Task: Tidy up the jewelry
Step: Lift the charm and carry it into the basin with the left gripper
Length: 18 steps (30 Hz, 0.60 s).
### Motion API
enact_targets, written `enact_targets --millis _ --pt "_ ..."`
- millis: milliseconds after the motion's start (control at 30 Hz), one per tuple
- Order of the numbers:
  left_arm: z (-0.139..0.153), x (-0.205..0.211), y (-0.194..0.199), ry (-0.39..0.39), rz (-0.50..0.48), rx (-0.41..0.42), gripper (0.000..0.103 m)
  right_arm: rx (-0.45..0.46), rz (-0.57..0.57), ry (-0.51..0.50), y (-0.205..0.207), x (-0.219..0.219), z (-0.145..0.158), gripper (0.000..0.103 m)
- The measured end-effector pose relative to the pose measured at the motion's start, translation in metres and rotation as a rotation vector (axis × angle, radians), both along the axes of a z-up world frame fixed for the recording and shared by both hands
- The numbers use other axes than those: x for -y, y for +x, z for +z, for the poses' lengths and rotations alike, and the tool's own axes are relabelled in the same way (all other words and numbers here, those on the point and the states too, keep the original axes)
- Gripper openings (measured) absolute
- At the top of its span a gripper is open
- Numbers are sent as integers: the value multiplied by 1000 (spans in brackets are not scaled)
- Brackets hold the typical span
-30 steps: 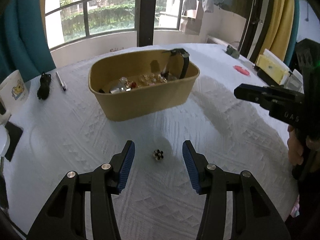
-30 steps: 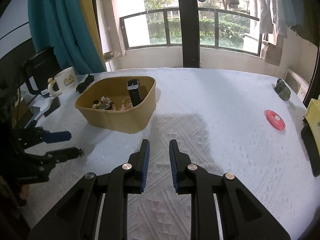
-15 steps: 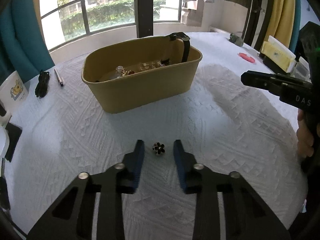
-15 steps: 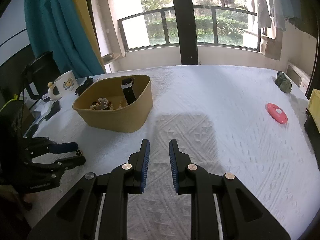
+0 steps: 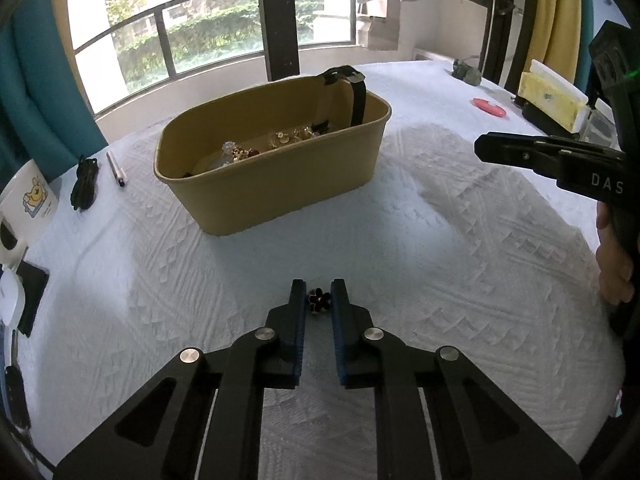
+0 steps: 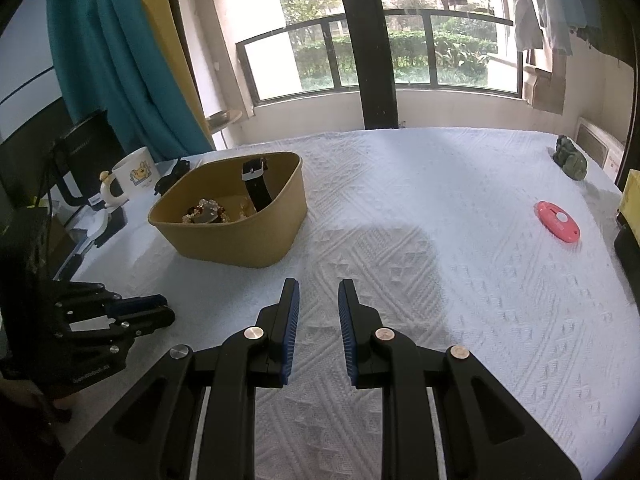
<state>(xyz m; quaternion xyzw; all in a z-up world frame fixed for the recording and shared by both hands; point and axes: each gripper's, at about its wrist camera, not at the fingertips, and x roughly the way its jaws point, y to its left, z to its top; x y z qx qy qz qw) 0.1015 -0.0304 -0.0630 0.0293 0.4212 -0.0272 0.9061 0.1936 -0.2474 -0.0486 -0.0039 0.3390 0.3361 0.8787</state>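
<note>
White textured table (image 5: 440, 240): since half a second ago, the left hand-held gripper (image 5: 319, 300) has clamped the flower charm (image 5: 319, 301) in front of the tan bin (image 5: 272, 176); lift and transfer follow. Right hand-held gripper (image 6: 318, 300) idles, slightly parted, holding nothing.

Your left gripper (image 5: 319, 300) low, fingers clamped on a small flower charm (image 5: 319, 301), your right gripper (image 6: 318, 304) level, fingers slightly parted, holding nothing.
</note>
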Motion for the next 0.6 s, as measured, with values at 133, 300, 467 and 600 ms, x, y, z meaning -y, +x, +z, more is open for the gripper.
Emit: enact_targets --millis 133,300,467,600 --pt "6 0 -1 -5 -2 18 14 2 -1 1 0 1 2 20" --pt "16 -4 1 -9 -4 48 14 7 -4 -4 -2 -2 5 20" --pt "25 -9 4 -12 -7 72 14 6 -7 4 -1 -3 10 20" --pt "35 -12 8 -18 -11 99 14 15 -10 5 0 -5 15 20"
